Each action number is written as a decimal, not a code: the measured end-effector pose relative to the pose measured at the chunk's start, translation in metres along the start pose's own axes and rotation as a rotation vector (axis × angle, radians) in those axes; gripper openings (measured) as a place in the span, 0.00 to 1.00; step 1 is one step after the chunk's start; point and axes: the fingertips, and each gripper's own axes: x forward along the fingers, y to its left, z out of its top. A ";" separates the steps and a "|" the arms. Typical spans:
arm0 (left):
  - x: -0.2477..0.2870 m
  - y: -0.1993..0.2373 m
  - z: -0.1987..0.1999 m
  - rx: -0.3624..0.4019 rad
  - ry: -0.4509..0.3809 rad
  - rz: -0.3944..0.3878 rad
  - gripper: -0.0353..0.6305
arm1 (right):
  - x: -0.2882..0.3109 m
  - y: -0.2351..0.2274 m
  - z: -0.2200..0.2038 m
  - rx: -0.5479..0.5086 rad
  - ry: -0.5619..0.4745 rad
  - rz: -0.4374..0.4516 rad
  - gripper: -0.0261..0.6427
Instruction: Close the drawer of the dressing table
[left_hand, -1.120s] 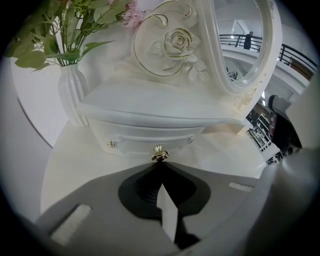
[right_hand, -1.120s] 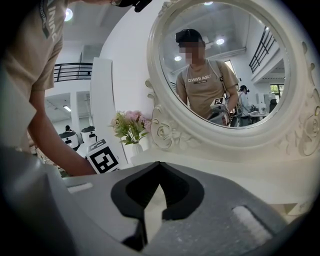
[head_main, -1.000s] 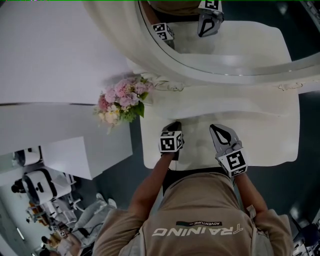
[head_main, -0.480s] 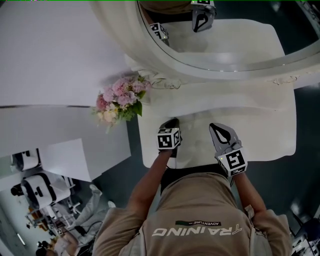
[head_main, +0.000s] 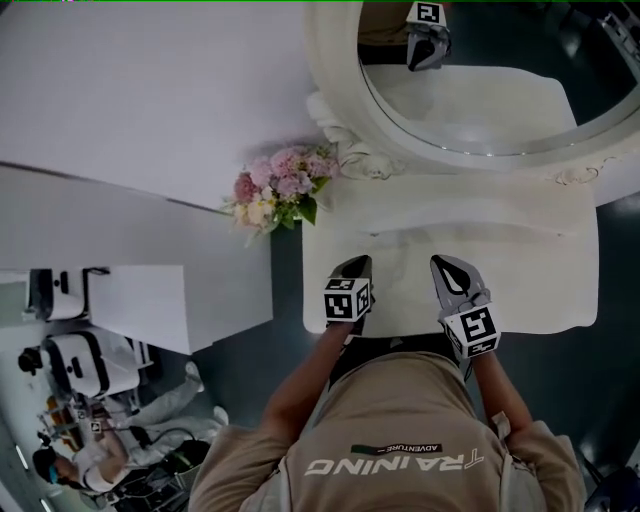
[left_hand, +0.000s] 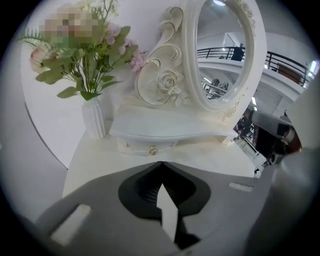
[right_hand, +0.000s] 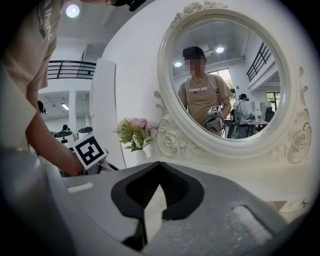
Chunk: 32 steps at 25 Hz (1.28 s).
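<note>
2 grippers hang over the front edge of the dressing table (head_main: 530, 290) in the head view. The left gripper (head_main: 354, 263) and right gripper (head_main: 441, 263) are side by side, well short of the raised shelf (head_main: 470, 215) under the oval mirror (head_main: 480, 110). A bouquet (head_main: 282, 188) stands at the table's back left corner. From above, no drawer front can be made out.

In the left gripper view the jaws meet at their tips with nothing between them. Ahead, a small drawer (left_hand: 142, 146) with a gold knob (left_hand: 153, 149) sits beneath the shelf, just right of the white vase (left_hand: 94, 118); whether it stands proud is hard to tell. A clean close likely means pushing the drawer face beside the knob, straight and square, so it does not jam. Bare tabletop lies before it, and only the vase crowds the left.

In the right gripper view the jaws are likewise together and empty, facing the mirror frame, with open tabletop ahead.
</note>
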 end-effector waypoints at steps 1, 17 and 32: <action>-0.008 -0.001 0.003 -0.002 -0.019 -0.005 0.08 | 0.001 0.002 0.001 -0.004 -0.004 -0.002 0.04; -0.118 -0.031 0.097 0.174 -0.371 -0.042 0.08 | 0.001 0.023 0.077 -0.035 -0.130 -0.013 0.04; -0.182 -0.043 0.164 0.186 -0.559 -0.105 0.08 | -0.012 0.036 0.130 -0.112 -0.210 -0.036 0.04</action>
